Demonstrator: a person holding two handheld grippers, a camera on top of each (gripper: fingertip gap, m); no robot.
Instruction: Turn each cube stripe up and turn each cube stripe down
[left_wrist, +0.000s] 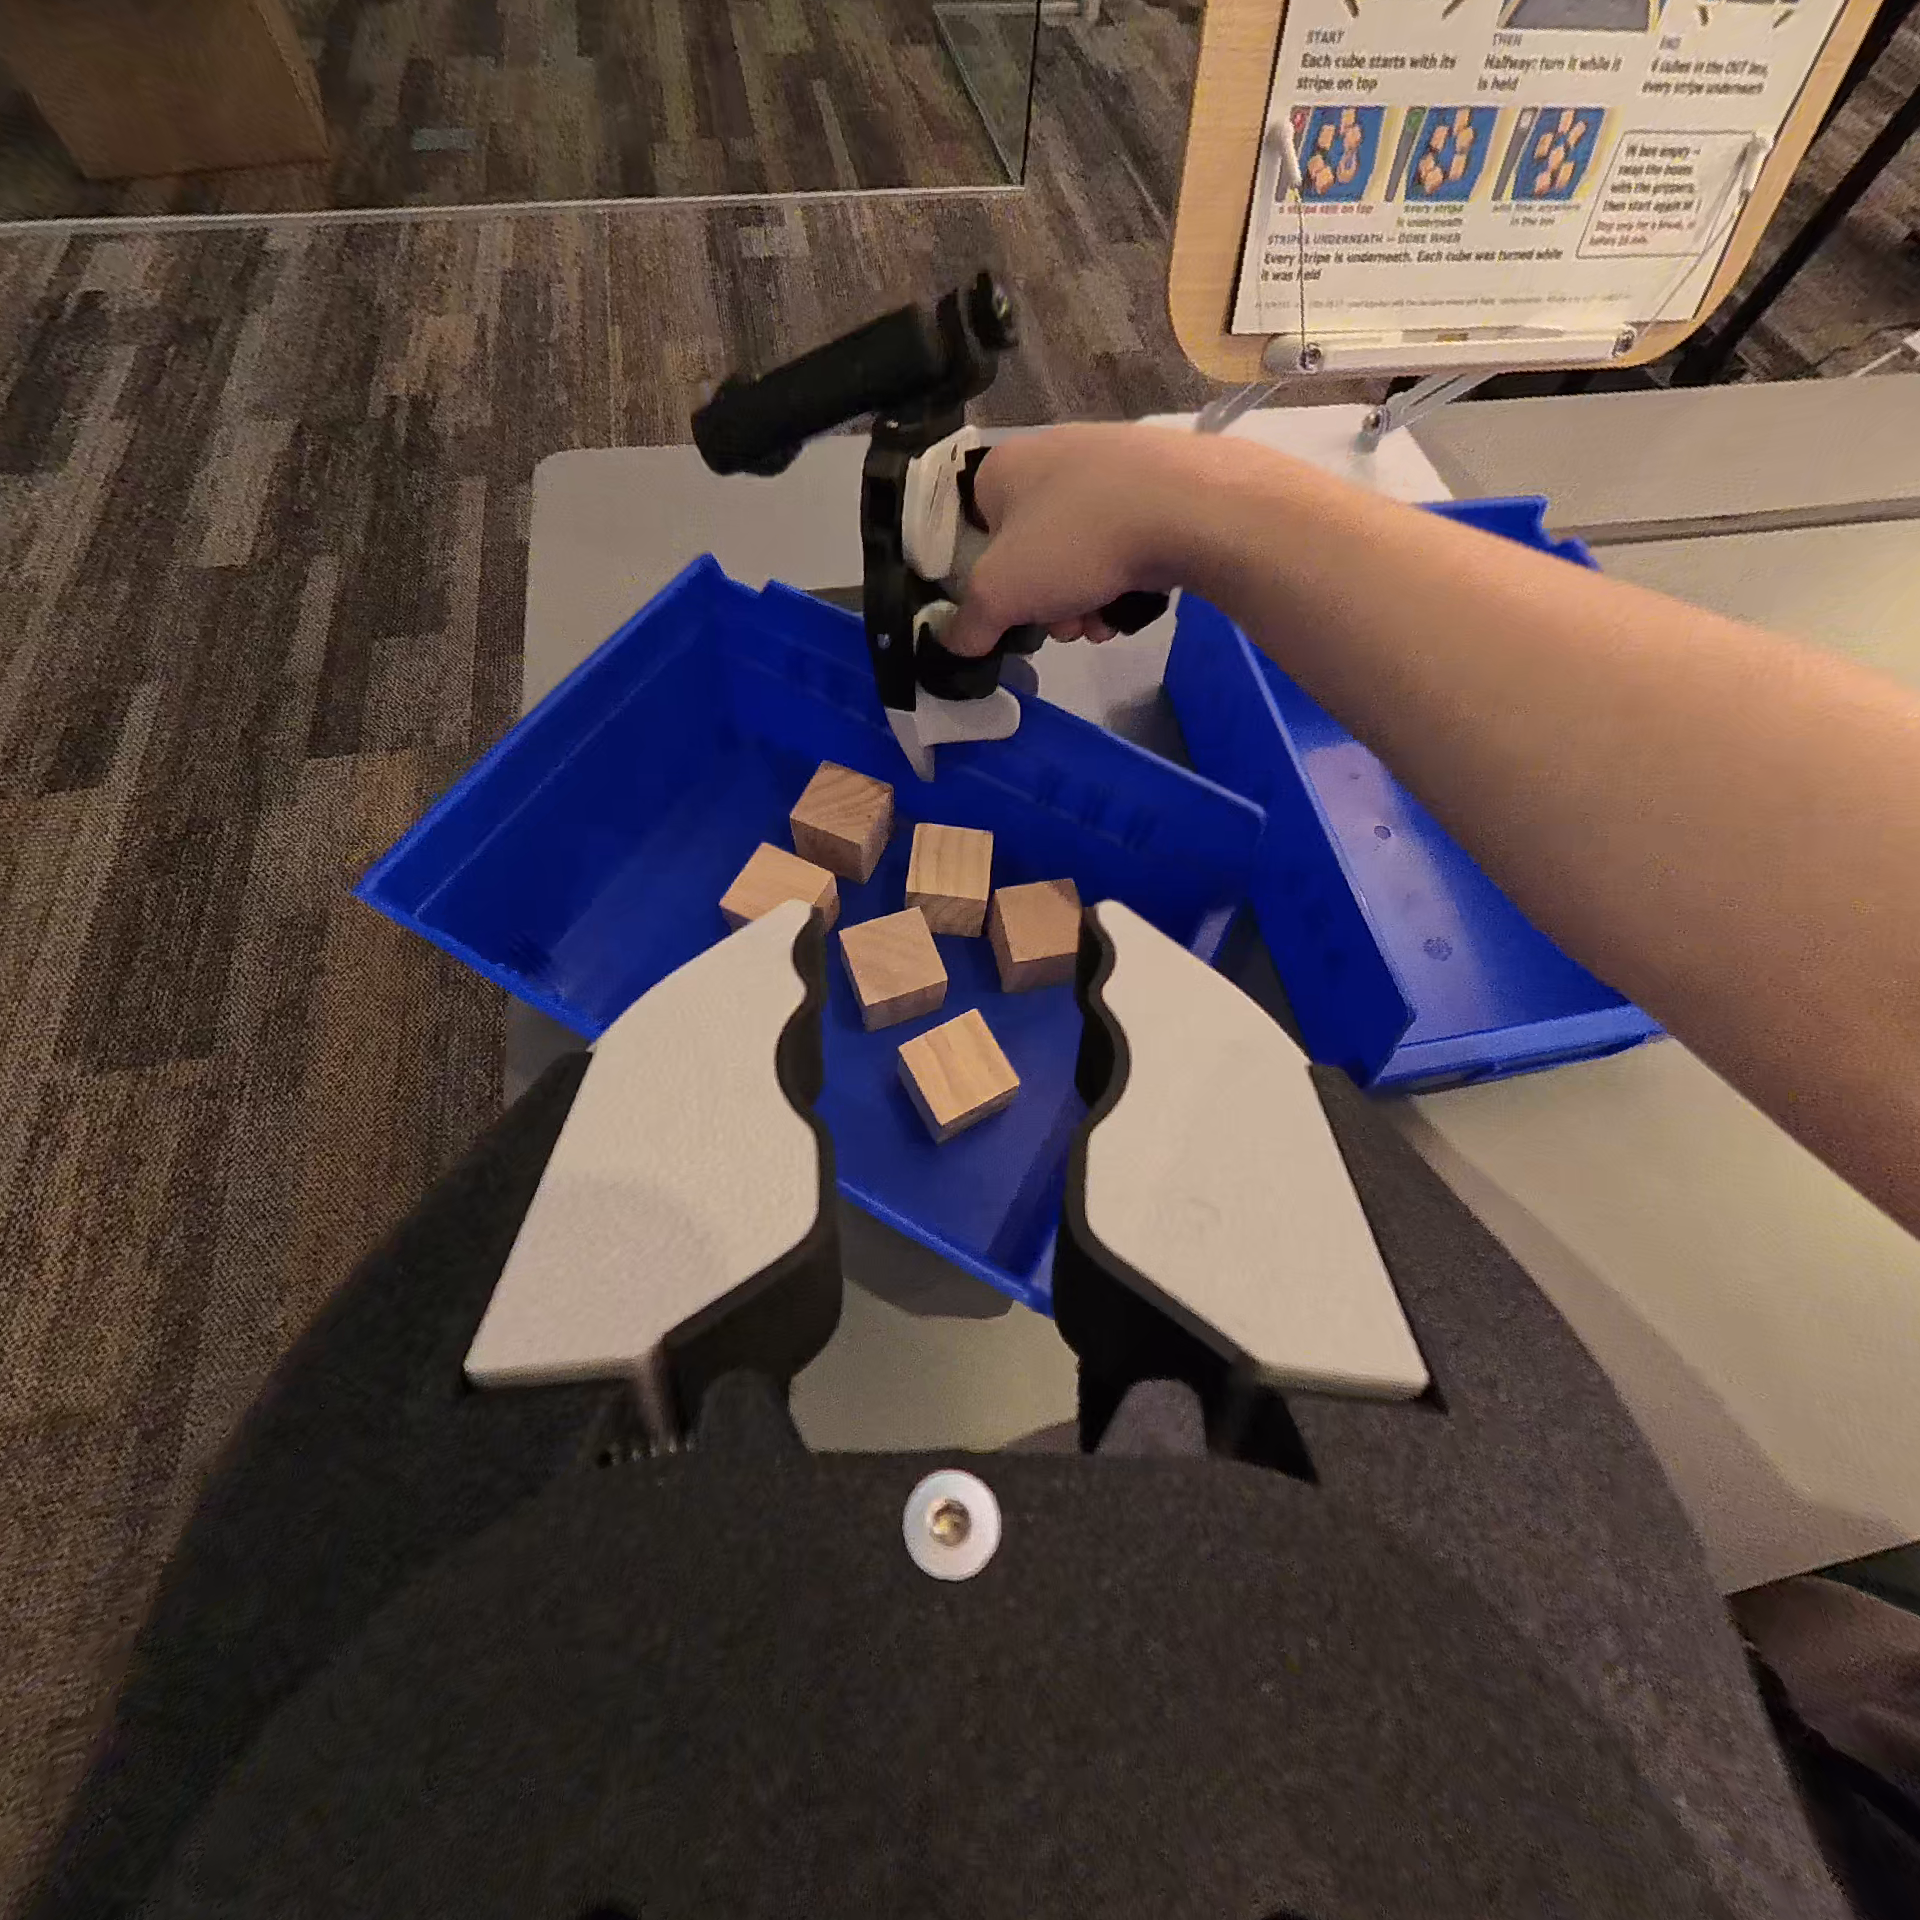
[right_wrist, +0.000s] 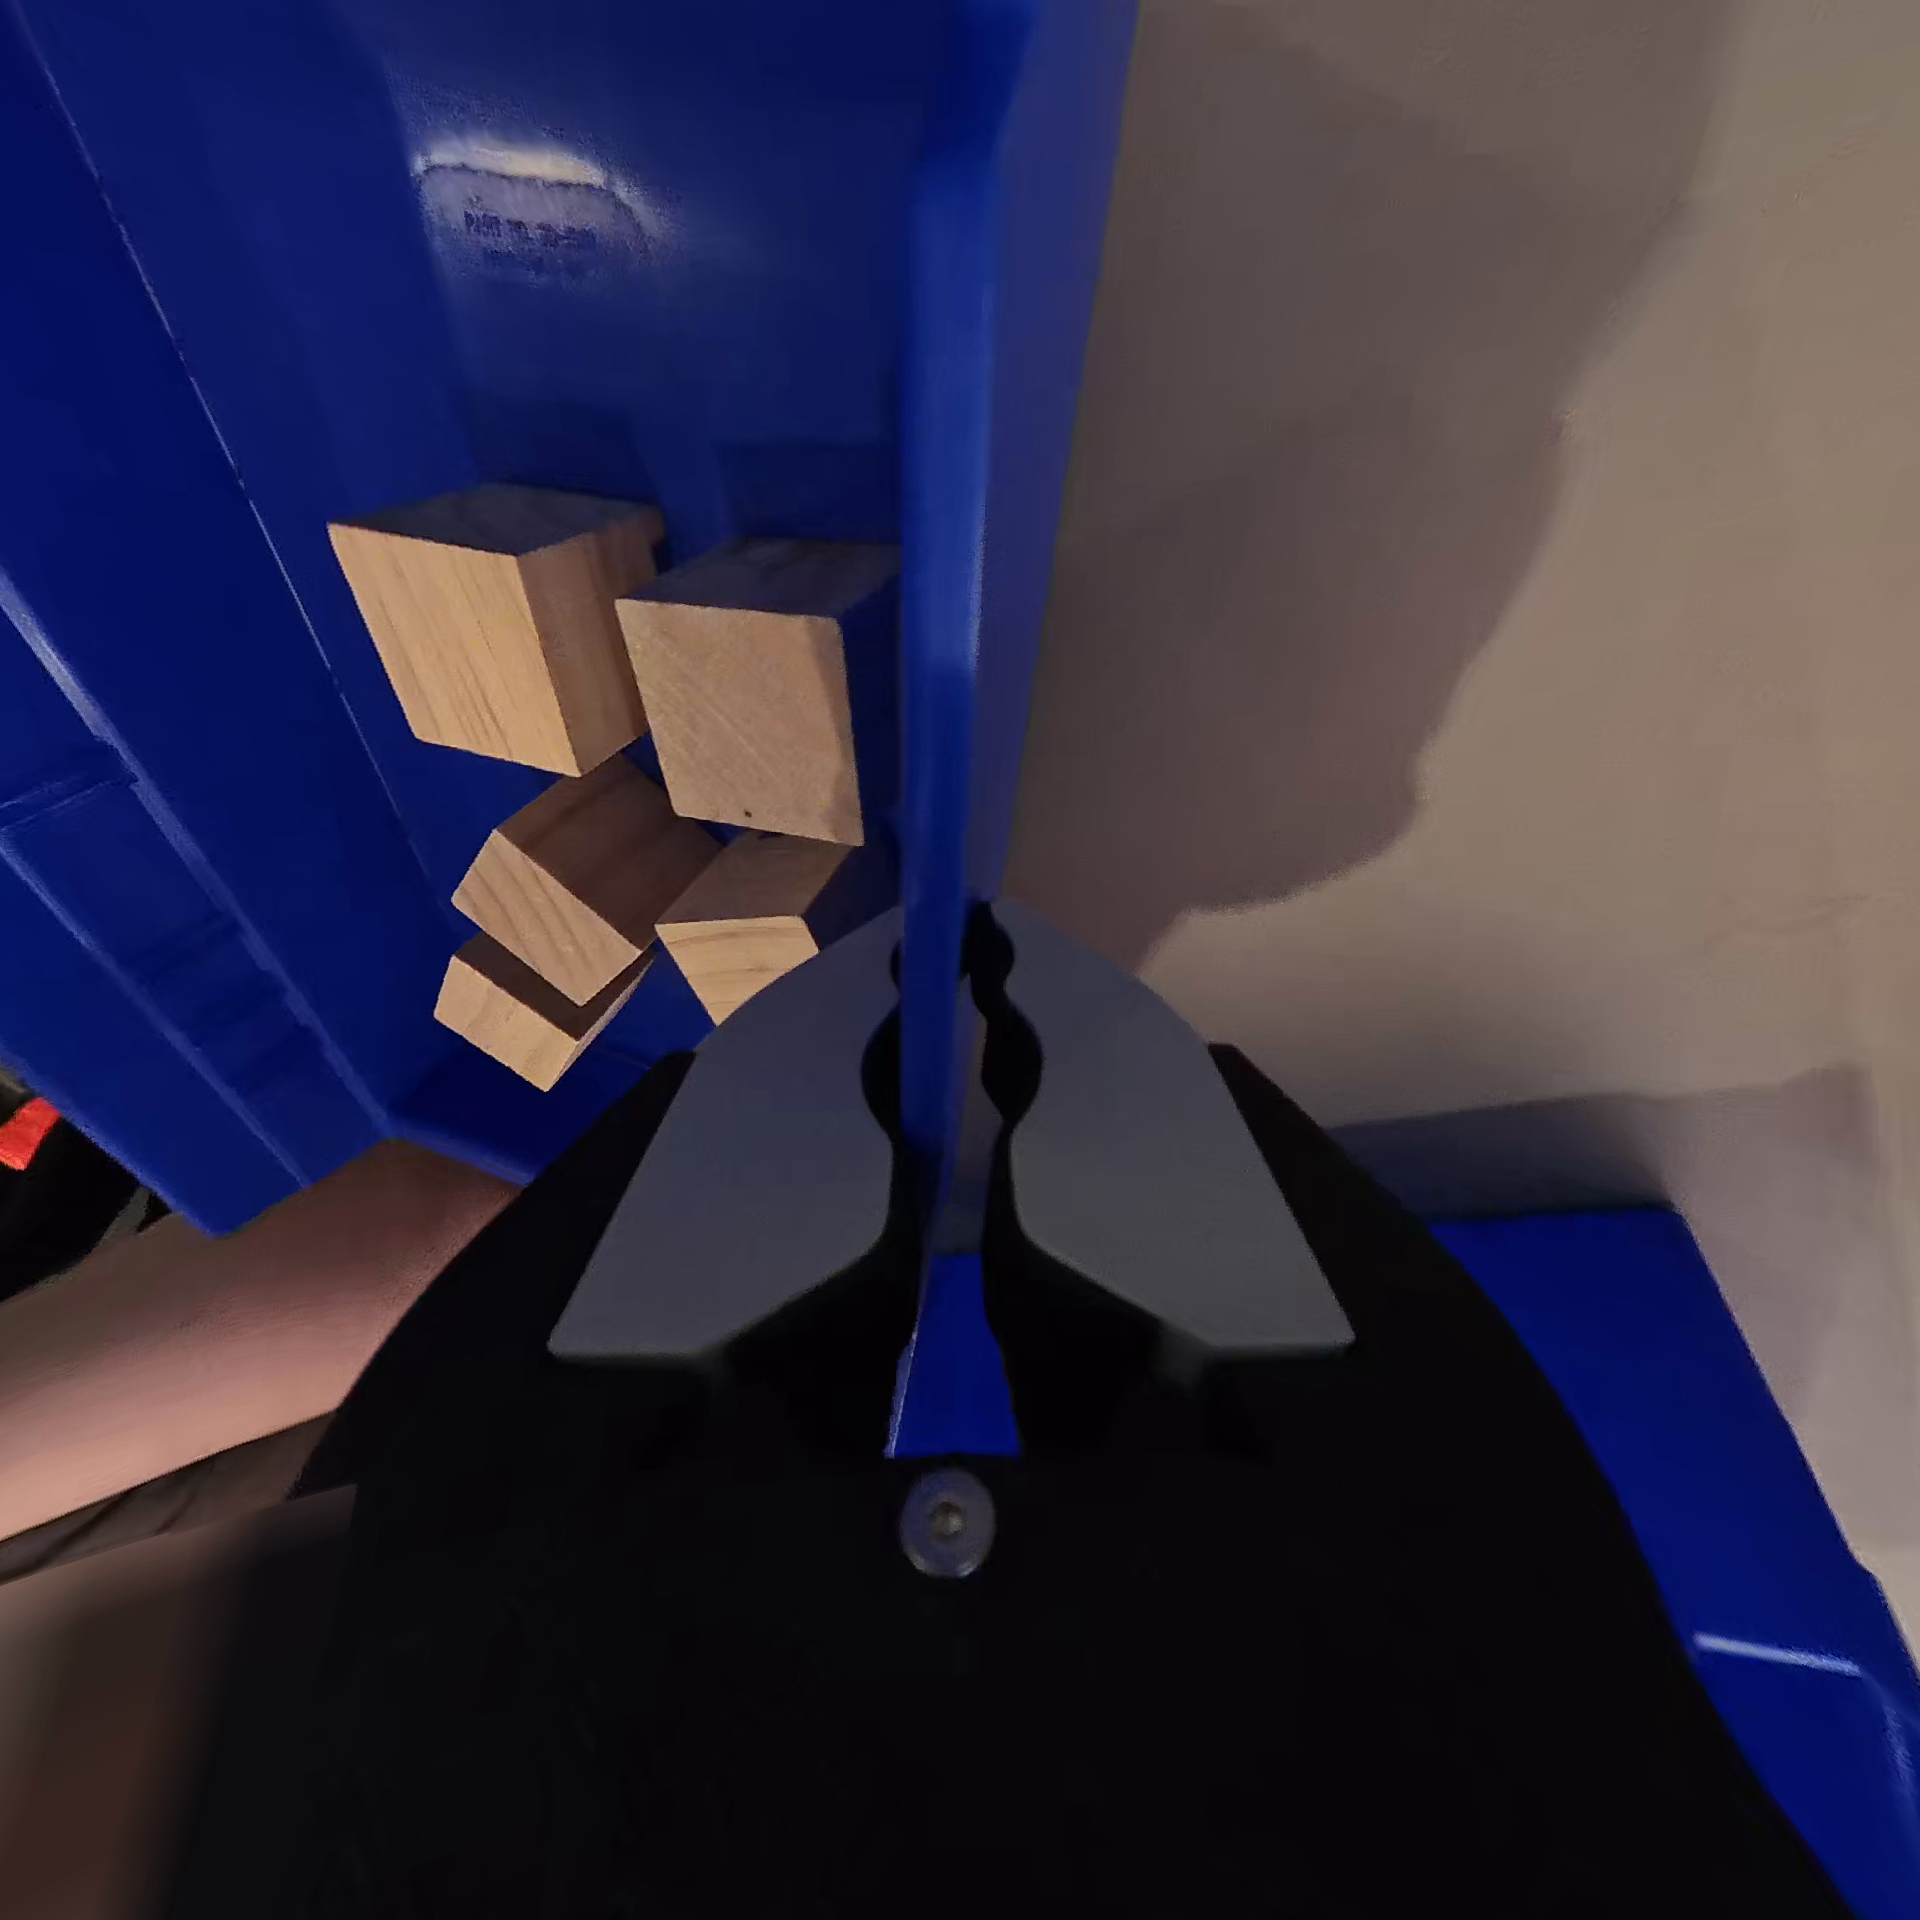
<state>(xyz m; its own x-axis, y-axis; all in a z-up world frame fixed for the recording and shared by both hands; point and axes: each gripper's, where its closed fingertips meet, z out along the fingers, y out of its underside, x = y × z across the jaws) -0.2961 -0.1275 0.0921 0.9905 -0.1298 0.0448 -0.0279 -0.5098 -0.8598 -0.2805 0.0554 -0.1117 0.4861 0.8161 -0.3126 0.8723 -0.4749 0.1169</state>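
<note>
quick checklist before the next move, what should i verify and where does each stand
1. Right gripper has a firm hold: ok, shut on the wall of the blue bin.
2. Left gripper free to pick: ok, open and holding nothing, hovering over the near end of the bin.
3. Wooden cubes all inside the bin: ok, six show, loosely clustered on its floor.
4. Stripes on the cubes: cannot tell, no stripe shows on any visible face.
5. Second blue bin ready to receive: ok, no cubes on the part of its floor that shows.
6. Bin sits flat on the table: cannot tell, it looks tilted under the right gripper.
</note>
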